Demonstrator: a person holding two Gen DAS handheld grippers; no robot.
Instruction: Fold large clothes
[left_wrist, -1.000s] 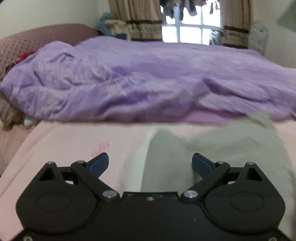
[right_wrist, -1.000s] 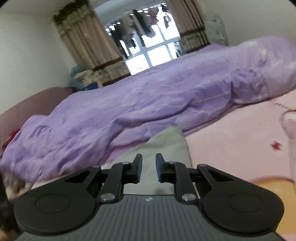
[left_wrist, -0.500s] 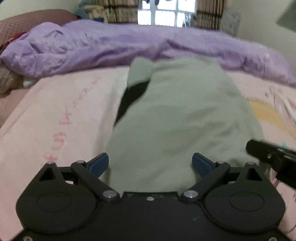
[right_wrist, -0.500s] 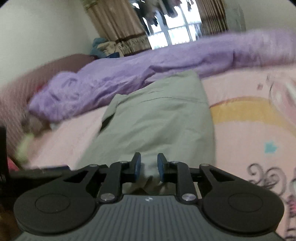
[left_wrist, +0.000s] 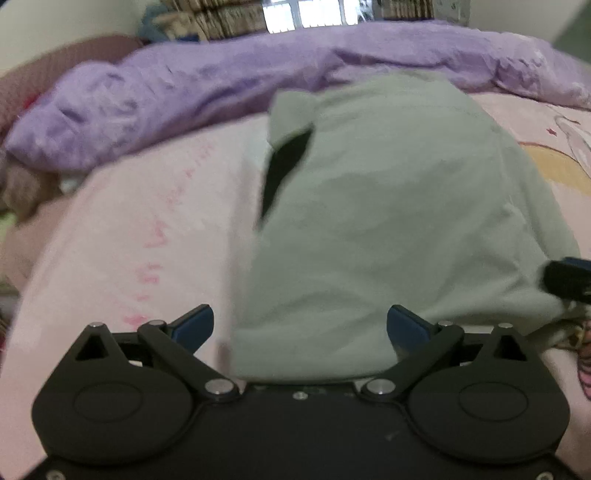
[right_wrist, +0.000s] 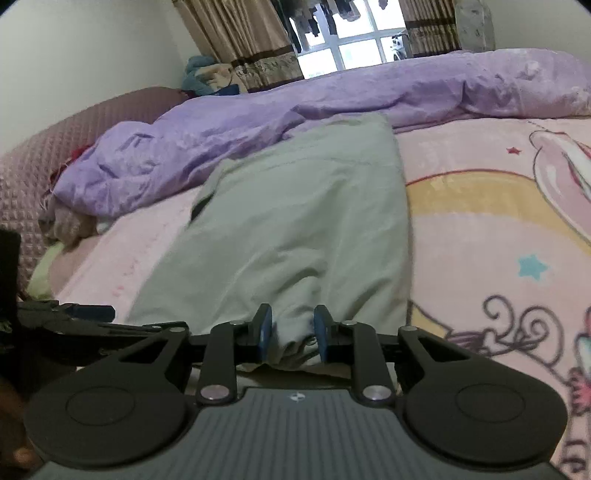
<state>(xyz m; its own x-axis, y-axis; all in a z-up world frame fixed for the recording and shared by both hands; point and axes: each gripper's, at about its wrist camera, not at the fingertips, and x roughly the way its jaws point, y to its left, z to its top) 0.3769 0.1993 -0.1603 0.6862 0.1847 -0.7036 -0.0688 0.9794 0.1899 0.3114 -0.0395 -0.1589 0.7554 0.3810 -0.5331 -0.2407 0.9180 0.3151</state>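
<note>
Lengthwise, grey-green garment (right_wrist: 306, 221) stretched from right gripper (right_wrist: 291, 334) toward purple duvet (right_wrist: 332, 96)

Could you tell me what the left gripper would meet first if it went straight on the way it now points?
Probably the green garment, lying between the left gripper's open jaws on the pink sheet.

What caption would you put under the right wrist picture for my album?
Right tongs pinch a bunched edge of the grey-green garment lying on the pink bedsheet.

Left claw (left_wrist: 300, 328) jaws spread wide, angled downward, right claw (right_wrist: 291, 330) jaws narrowly parted around bunched cloth
</note>
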